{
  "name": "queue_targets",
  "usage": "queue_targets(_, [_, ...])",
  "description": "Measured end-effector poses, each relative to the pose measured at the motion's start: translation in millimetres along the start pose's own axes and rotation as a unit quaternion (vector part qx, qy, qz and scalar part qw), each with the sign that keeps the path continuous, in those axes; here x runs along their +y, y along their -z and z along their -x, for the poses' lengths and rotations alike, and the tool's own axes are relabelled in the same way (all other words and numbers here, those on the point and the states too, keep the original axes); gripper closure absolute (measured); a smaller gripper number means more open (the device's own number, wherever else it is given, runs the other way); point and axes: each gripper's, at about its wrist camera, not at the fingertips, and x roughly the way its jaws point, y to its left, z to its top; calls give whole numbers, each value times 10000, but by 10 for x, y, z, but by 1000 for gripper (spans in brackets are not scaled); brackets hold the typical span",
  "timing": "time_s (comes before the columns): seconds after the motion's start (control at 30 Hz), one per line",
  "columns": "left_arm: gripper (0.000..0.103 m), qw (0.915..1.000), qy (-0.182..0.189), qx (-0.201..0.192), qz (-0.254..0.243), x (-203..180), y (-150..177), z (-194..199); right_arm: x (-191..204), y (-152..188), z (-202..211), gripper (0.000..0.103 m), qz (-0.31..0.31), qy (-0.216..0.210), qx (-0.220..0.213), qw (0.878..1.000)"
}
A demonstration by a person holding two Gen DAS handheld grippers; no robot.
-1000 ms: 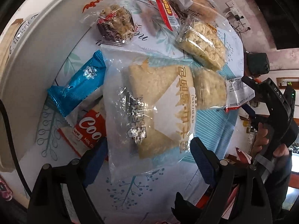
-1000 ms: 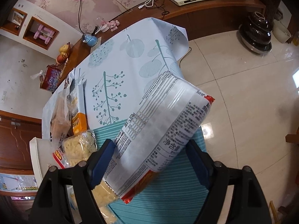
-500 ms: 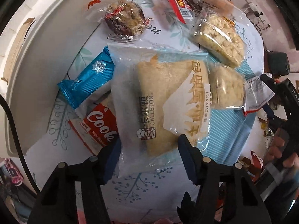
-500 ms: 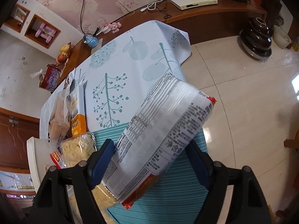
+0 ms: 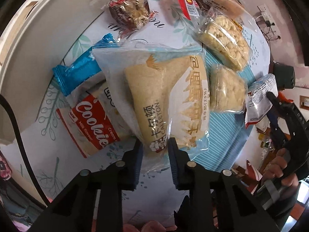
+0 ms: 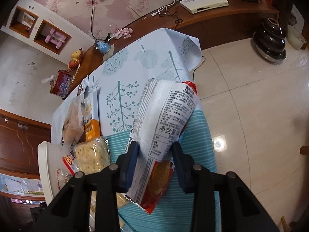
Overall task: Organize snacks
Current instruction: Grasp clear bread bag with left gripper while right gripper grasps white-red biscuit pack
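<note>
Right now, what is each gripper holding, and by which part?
The left gripper has just closed on the near end of the clear bread packet. The right gripper has just closed across the lower part of the white-and-red snack bag.

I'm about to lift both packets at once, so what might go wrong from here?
1. The left tool pinches only the near end of the Calleton bread bag, so the bag may sag or slip out.
2. That bag overlaps the Cookies pack and may drag it.
3. The right tool squeezes the red-and-white snack packet, possibly crushing its contents.
</note>
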Motion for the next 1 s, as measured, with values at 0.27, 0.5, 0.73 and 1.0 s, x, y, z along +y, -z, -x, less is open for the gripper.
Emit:
queue_targets(0.27, [87, 9998, 169, 73, 91, -27, 126, 37, -109, 55, 79, 78, -266, -206, 64, 9994])
queue_targets(0.5, [88, 9993, 336, 122, 103, -7, 218, 179, -161, 127, 235, 93, -283, -308, 74, 9991])
queue_targets(0.73, [89, 9987, 499, 77, 41, 78, 287, 373, 11, 218, 529, 103, 156, -624, -215, 9977])
queue_targets(1.0, [89, 9980, 633, -48, -59, 114, 364, 577, 42, 227, 509, 103, 27, -167, 23, 9999])
